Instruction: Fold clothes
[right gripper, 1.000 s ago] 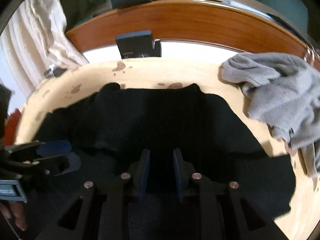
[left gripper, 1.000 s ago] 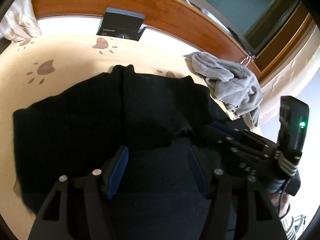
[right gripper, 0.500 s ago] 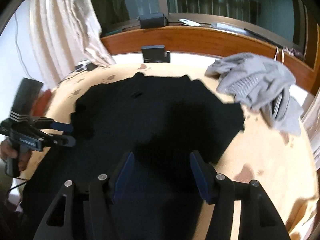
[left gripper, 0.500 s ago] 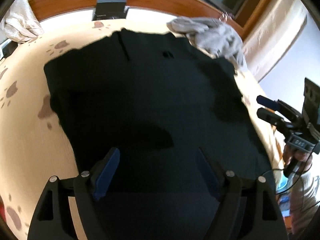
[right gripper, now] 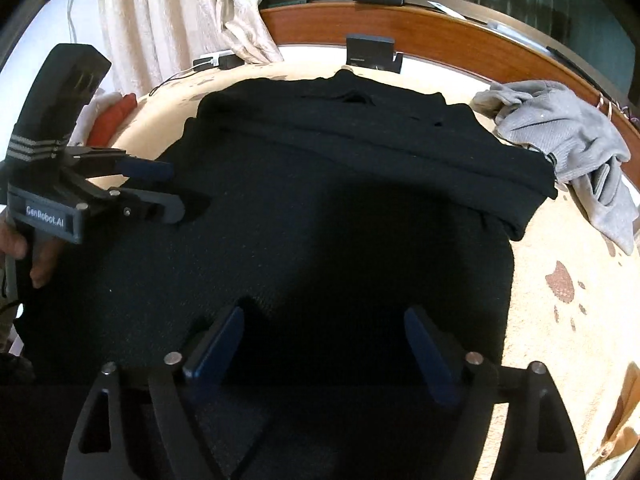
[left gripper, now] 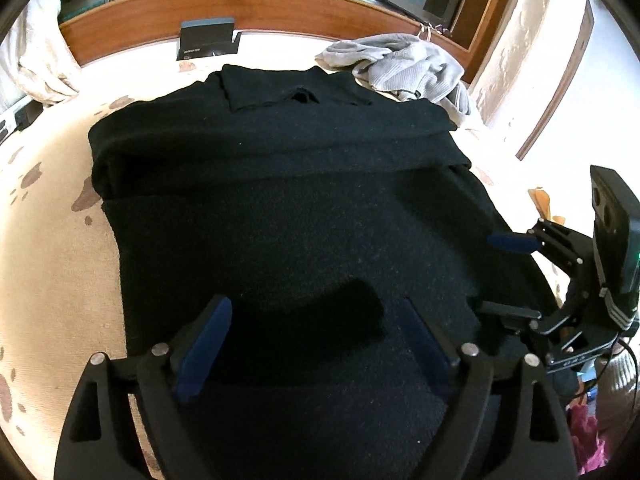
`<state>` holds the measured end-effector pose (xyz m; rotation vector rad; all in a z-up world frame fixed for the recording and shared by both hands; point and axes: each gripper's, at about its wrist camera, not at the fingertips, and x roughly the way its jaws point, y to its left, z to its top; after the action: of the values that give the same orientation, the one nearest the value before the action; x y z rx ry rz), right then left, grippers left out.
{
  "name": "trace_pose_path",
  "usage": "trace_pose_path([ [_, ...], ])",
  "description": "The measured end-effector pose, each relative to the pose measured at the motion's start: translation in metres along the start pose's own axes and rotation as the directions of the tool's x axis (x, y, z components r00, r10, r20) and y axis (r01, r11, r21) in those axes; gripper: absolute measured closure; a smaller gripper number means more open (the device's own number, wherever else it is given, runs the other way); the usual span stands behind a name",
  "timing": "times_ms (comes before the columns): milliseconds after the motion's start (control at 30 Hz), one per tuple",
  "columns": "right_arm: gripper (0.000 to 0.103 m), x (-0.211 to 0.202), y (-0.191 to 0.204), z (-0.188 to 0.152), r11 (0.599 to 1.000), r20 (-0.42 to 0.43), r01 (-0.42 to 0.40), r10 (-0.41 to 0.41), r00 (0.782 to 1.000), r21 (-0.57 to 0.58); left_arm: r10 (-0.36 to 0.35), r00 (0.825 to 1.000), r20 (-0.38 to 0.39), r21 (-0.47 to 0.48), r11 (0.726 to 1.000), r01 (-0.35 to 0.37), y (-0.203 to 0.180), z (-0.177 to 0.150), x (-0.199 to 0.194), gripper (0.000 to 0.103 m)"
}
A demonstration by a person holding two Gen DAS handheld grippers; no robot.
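Black sweater (left gripper: 304, 208): lay spread over the cream paw-print bedcover (left gripper: 52, 248), collar toward the wooden headboard (left gripper: 280, 4), a folded band across its upper part.
Left gripper (left gripper: 316, 332): hung above the sweater's lower half, jaws opening and already wide apart, no cloth between the blue pads (left gripper: 204, 344).
Right gripper (right gripper: 320, 340): hung above the lower hem, jaws opening, wide apart, nothing pinched between them.
Grey garment (left gripper: 404, 68): crumpled beside the sweater's far right shoulder, touching its edge.
Dark box (left gripper: 206, 38): stood at the head of the bed, just beyond the collar.
Curtain (right gripper: 180, 20): hung at the far left, with a cable and plug (right gripper: 216, 60) below it.
Obstruction: each gripper's own shadow darkened the knit below it; nothing lay on the sweater.
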<state>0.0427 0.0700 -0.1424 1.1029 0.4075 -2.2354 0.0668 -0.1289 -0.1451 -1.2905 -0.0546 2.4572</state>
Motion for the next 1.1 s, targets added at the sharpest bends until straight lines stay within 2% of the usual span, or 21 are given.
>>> trace_pose_path([
  [100, 0.017, 0.0, 0.0, -0.001, 1.0, 0.001, 0.002, -0.002, 1.0, 0.002, 0.013, 1.0, 0.001, 0.03, 0.999, -0.013, -0.006, -0.003, 0.003, 0.001],
  [300, 0.016, -0.001, 0.002, -0.002, 1.0, 0.003, 0.006, -0.006, 1.0, 0.002, 0.074, 0.997, -0.016, 0.082, 0.994, -0.072, -0.015, -0.004, 0.007, 0.001],
  [433, 0.016, -0.001, 0.003, -0.003, 1.0, 0.003, 0.008, -0.008, 1.0, 0.002, 0.074, 0.997, -0.023, 0.066, 0.995, -0.072, -0.015, -0.007, 0.001, 0.001],
  [633, 0.016, -0.002, 0.003, -0.003, 1.0, 0.005, 0.01, -0.01, 1.0, 0.003, 0.038, 0.999, -0.025, -0.05, 0.998, -0.039, 0.01, -0.022, -0.028, 0.001],
  [833, 0.016, -0.002, 0.003, -0.003, 1.0, 0.003, 0.01, -0.01, 1.0, 0.0, 0.034, 0.999, -0.034, -0.185, 0.982, -0.039, 0.055, -0.05, -0.069, 0.001],
  [967, 0.015, -0.002, 0.004, -0.003, 1.0, 0.001, 0.01, -0.01, 1.0, -0.001, -0.009, 0.999, -0.046, -0.237, 0.971, -0.002, 0.073, -0.068, -0.088, 0.001],
  [1100, 0.015, -0.001, 0.004, -0.003, 1.0, 0.0, 0.009, -0.009, 1.0, -0.002, -0.091, 0.995, -0.051, -0.29, 0.954, 0.073, 0.08, -0.082, -0.097, 0.001],
])
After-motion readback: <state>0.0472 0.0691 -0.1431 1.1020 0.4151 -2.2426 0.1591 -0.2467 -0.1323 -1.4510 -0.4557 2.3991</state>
